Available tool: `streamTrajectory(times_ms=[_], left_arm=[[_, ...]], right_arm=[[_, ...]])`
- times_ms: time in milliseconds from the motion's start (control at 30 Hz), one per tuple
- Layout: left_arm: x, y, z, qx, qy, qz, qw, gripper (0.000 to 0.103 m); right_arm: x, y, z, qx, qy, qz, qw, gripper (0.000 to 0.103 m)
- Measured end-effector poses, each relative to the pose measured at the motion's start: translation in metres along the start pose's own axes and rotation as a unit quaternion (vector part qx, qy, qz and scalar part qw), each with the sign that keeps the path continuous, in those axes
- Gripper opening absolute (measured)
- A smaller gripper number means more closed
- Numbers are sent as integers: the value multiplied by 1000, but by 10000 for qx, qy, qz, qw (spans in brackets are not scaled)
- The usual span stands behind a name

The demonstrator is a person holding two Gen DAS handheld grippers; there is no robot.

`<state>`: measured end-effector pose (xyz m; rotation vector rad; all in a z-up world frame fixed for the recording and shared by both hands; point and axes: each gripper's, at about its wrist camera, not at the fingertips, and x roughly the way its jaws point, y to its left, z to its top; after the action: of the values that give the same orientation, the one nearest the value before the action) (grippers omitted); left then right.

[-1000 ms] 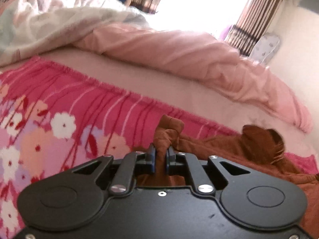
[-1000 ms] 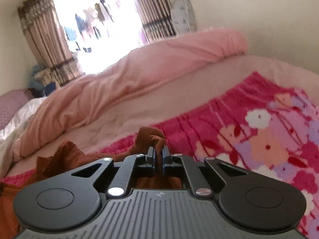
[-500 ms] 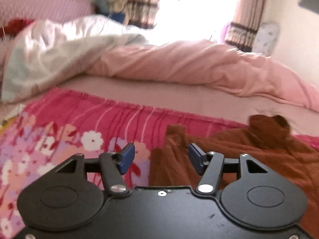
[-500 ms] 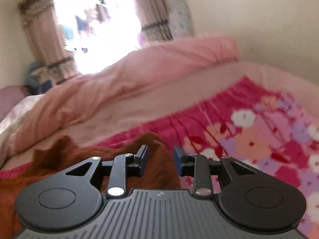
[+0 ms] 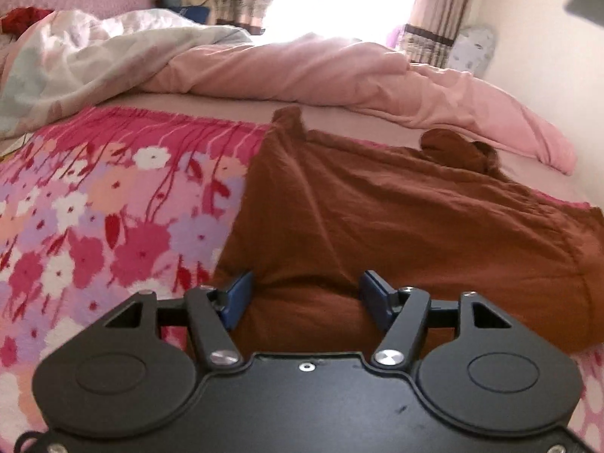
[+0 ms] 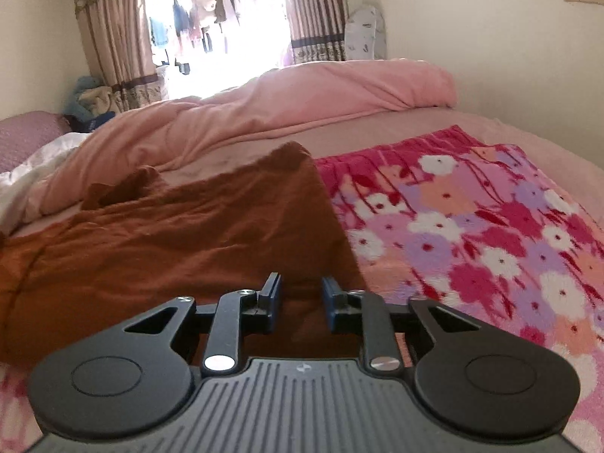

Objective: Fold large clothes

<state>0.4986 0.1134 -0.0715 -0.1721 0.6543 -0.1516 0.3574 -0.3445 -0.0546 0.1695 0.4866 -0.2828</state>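
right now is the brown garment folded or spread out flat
Folded, at least once: the brown garment lies doubled on the floral blanket, with a rounded fold edge nearest the camera. Further folds cannot be told.

Garment (image 5: 396, 219): matt brown woven cloth, softly creased. Blanket (image 5: 94, 207), at 9 o'clock of it: fuzzy floral fleece with a fringed edge. Duvet (image 5: 321, 71), at 12 o'clock: smooth pink cloth. Left gripper (image 5: 305, 296): matt black plastic, bright metal screws, blue pads (image 5: 238, 294). Right gripper (image 6: 301, 298): the same, with a ribbed body.
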Motion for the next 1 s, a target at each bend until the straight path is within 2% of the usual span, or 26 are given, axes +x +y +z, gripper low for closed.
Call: streamTrajectory(times_ms=[167, 267, 467, 533, 600, 667, 733, 833, 1000], left_arm=[[-8, 4, 8, -234, -31, 3, 9997, 65], [-27, 4, 11, -353, -130, 0, 9993, 75], [-71, 6, -7, -772, -373, 78, 9963, 77], [-80, 9, -17, -1036, -463, 131, 9935, 78], [-84, 16, -27, -1451, -471, -2, 9883, 78], [-81, 23, -36, -1894, -384, -241, 9809, 78], [-74, 28, -43, -2167, -291, -316, 9753, 78], [-65, 30, -47, -2278, -258, -255, 9730, 78], [-48, 37, -46, -2492, -197, -320, 9677, 78]], right_arm=[[-3, -2, 1, 118, -3, -97, 9999, 25], [-17, 16, 10, 95, -192, -246, 9995, 29], [-48, 95, 14, -207, -421, 670, 9967, 31], [-54, 129, 8, -340, -418, 926, 9942, 34], [-55, 162, 1, -505, -382, 1152, 9913, 42], [-52, 188, -7, -651, -356, 1151, 9906, 43], [-45, 205, -14, -707, -261, 1065, 9915, 43], [-29, 218, -21, -694, -144, 814, 9942, 43], [-14, 219, -25, -502, 31, 729, 9961, 44]])
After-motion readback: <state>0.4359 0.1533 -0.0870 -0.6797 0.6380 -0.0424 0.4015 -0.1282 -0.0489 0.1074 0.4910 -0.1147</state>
